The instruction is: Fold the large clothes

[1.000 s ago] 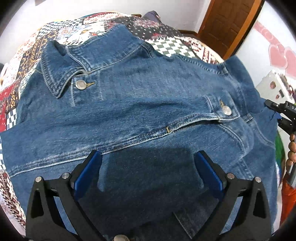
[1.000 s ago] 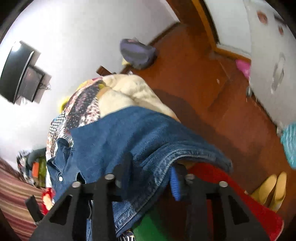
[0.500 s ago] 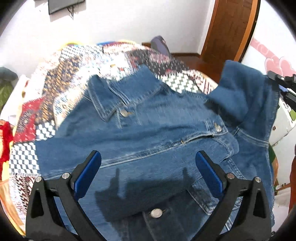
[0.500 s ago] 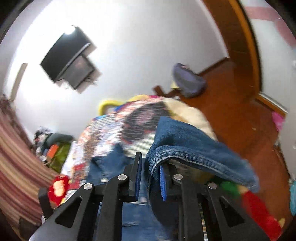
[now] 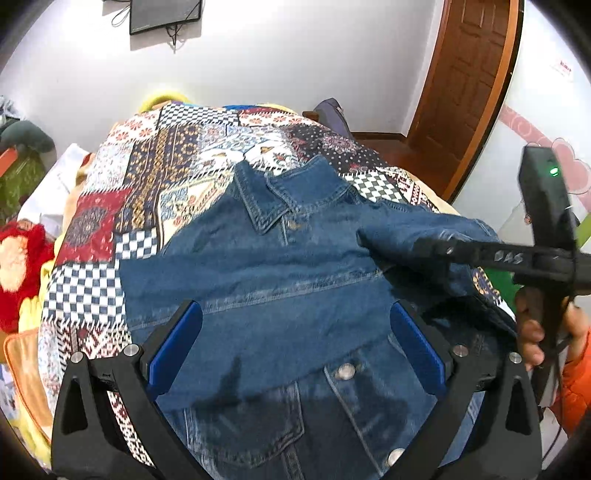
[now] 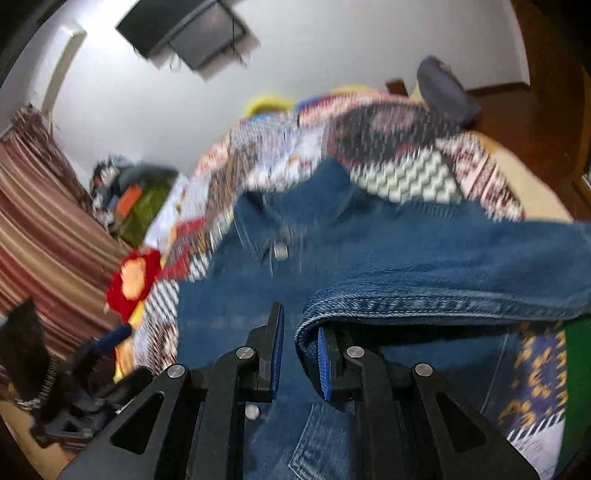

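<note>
A blue denim jacket point(image 5: 280, 280) lies front up on a patchwork quilt point(image 5: 177, 166), collar toward the far wall. My left gripper point(image 5: 295, 339) is open and empty, hovering above the jacket's lower front. My right gripper point(image 6: 299, 350) shows in the left wrist view point(image 5: 373, 240) coming in from the right over the jacket's chest. It carries the jacket's right sleeve point(image 6: 443, 288), whose cuff edge is draped over the right finger point(image 6: 325, 365). The jaws are nearly closed, with a narrow gap between the pads. The jacket also fills the right wrist view point(image 6: 258, 295).
The quilt covers a bed. A red plush toy point(image 5: 18, 258) lies at the bed's left edge. A wall-mounted TV point(image 5: 166, 14) hangs on the far wall and a wooden door point(image 5: 472, 81) stands at the right. A striped curtain point(image 6: 37, 221) hangs to the left.
My right gripper has swung the sleeve from the bed's right side up and inward across the jacket's chest. My left gripper has risen and pulled back, so more of the bed shows.
</note>
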`<state>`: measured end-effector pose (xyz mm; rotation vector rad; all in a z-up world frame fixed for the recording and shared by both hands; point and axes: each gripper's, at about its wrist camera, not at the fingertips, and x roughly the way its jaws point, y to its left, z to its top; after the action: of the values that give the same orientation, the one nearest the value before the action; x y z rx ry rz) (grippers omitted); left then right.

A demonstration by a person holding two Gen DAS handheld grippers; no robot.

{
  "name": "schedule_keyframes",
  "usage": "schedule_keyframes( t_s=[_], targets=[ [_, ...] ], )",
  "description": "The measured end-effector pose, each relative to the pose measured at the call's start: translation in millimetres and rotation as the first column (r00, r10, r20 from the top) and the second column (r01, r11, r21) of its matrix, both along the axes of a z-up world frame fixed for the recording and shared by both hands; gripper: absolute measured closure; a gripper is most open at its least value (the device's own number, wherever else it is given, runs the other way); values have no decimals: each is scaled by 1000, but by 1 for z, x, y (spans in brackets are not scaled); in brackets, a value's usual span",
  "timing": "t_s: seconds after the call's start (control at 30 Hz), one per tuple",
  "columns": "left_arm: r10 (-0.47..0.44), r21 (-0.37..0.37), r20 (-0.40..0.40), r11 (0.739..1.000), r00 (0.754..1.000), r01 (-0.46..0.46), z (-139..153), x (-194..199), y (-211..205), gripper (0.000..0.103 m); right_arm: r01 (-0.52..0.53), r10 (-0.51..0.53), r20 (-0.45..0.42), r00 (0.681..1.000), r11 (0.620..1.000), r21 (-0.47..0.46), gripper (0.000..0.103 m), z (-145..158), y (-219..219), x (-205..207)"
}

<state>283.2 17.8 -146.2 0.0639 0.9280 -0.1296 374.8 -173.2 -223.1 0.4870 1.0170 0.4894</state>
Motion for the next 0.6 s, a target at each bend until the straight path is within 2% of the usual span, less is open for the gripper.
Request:
schedule_keyframes(
  t_s=[0.23,0.4,0.53,0.6],
  targets=[
    [5,-5,-37,1000,999,-5,-11,-11,-1,1,-80,70,-105,992,993,-89,88,-28,10,-25],
    [-23,0,-33,1000,999,23,-8,-11,-19,1,-135,111,-191,975,984,-116,88,-44,5,-40],
    [-79,37,-31,996,996,81,-4,-5,-45,1,-158,136,-201,970,983,-95,88,-43,-9,-56],
    [-120,66,-29,990,992,122,0,1,-65,1,-138,118,-156,981,983,-123,88,-33,-22,-66]
  ],
)
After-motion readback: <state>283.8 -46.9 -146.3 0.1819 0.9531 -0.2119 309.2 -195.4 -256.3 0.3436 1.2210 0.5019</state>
